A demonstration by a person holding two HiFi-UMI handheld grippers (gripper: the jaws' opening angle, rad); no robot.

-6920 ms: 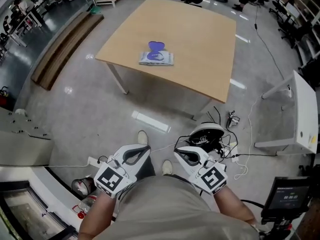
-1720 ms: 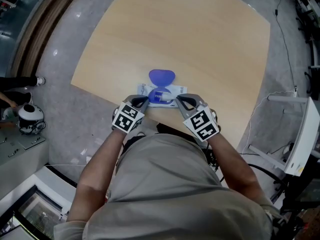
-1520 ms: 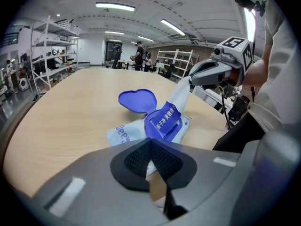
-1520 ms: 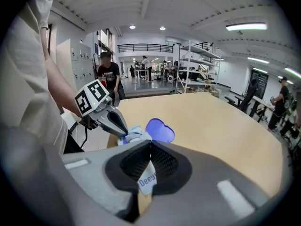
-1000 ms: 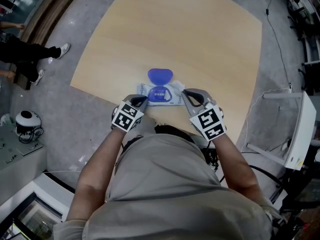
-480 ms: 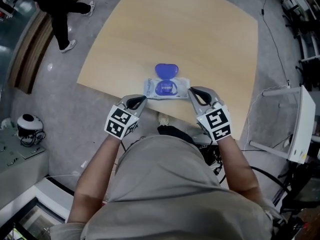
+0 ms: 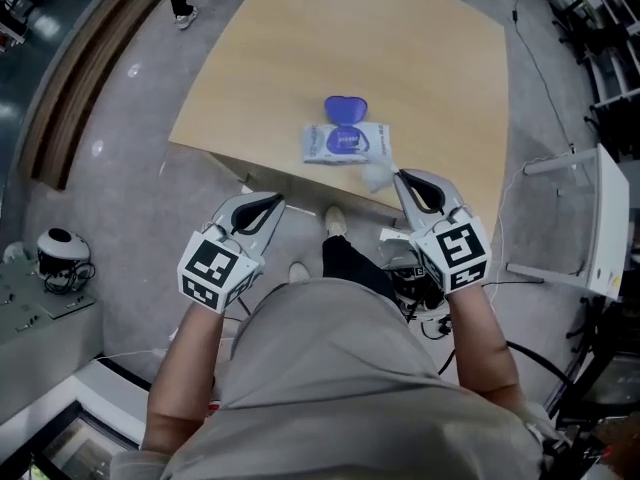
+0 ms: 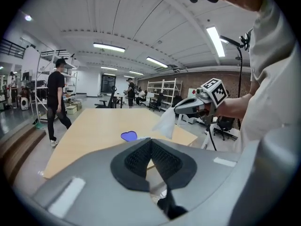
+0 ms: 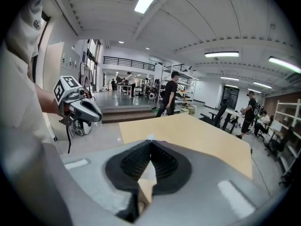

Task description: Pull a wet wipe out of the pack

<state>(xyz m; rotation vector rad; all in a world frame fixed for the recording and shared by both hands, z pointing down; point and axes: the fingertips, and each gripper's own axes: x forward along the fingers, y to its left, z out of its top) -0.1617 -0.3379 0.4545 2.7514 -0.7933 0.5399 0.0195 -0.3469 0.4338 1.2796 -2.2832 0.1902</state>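
Note:
The wipe pack (image 7: 346, 142) lies flat near the table's (image 7: 400, 38) front edge, its blue lid (image 7: 345, 108) flipped open towards the far side. My right gripper (image 7: 401, 177) hovers just off the pack's right front corner, shut on a white wet wipe (image 7: 378, 175) that hangs from its tip. In the left gripper view the same wipe (image 8: 165, 123) dangles from the right gripper (image 8: 178, 110) above the table. In the right gripper view the wipe (image 9: 146, 172) shows between the shut jaws. My left gripper (image 7: 277, 201) is shut and empty, off the table's front edge, left of the pack.
A person (image 8: 57, 102) walks past the table's far left side. A white side table (image 7: 603, 218) stands to the right, cables (image 7: 412, 276) lie on the floor below it, and a helmet (image 7: 60, 253) sits at the left. Shelves and desks fill the room behind.
Both grippers have lifted and drawn back from the pack. The right one has come away with a white wipe in its jaws; the left one has left the pack empty.

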